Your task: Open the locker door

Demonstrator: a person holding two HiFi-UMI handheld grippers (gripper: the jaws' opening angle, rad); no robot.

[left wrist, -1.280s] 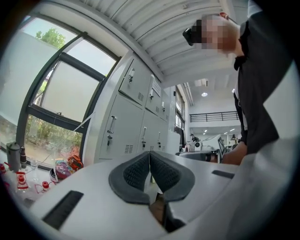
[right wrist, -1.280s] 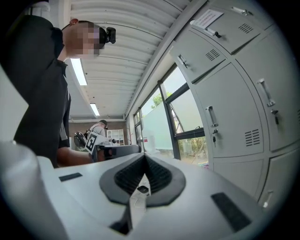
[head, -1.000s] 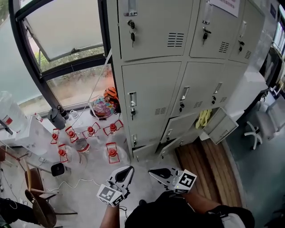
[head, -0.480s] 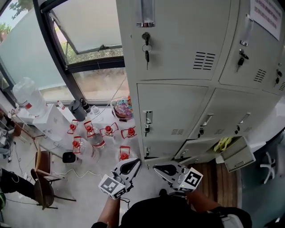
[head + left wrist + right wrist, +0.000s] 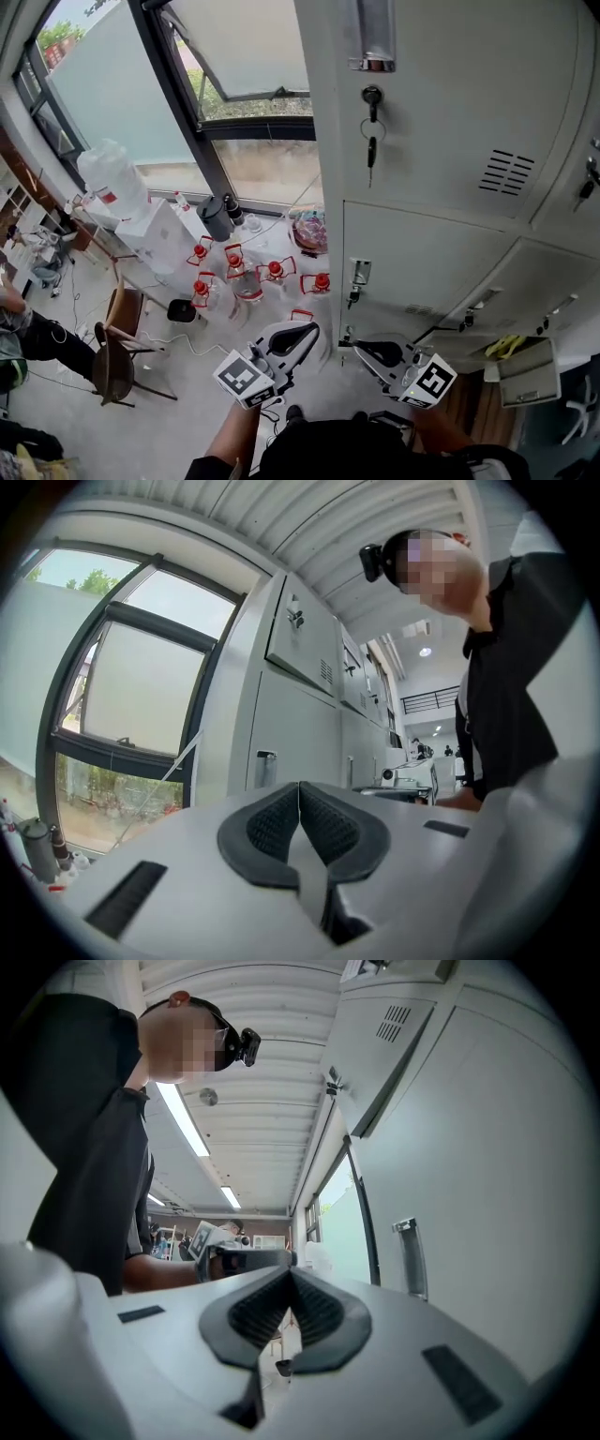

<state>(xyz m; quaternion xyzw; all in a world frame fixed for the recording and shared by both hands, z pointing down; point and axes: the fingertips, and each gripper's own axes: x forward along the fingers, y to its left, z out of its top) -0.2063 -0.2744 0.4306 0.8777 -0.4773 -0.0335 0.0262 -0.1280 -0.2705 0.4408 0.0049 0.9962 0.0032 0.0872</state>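
Since a second ago I have brought both tools up and in toward the lockers. The bank of grey doors sat well back in the head view and now fills its upper right, and the red-capped bottles (image 5: 246,272) on the floor have slid toward mid-frame. The left tool (image 5: 304,332) and right tool (image 5: 360,349) hang side by side low in that view, tips toward the cabinet, touching nothing. Both are clenched and empty. In the left gripper view the pads (image 5: 277,822) meet at the tip. In the right gripper view the pads (image 5: 317,1312) meet the same way, with only floor showing through the slit beneath.

As I judge it, the task proper has not begun. The locker door (image 5: 450,122) nearest me is closed, and its key (image 5: 371,148) hangs in the lock below the recessed handle (image 5: 373,42). The door under it (image 5: 412,262) is closed too. One low door (image 5: 530,372) at far right stands ajar — I can't tell whether it matters. Everything is still left to do: reach the handle or key, release a tool, grip, and swing the door out.
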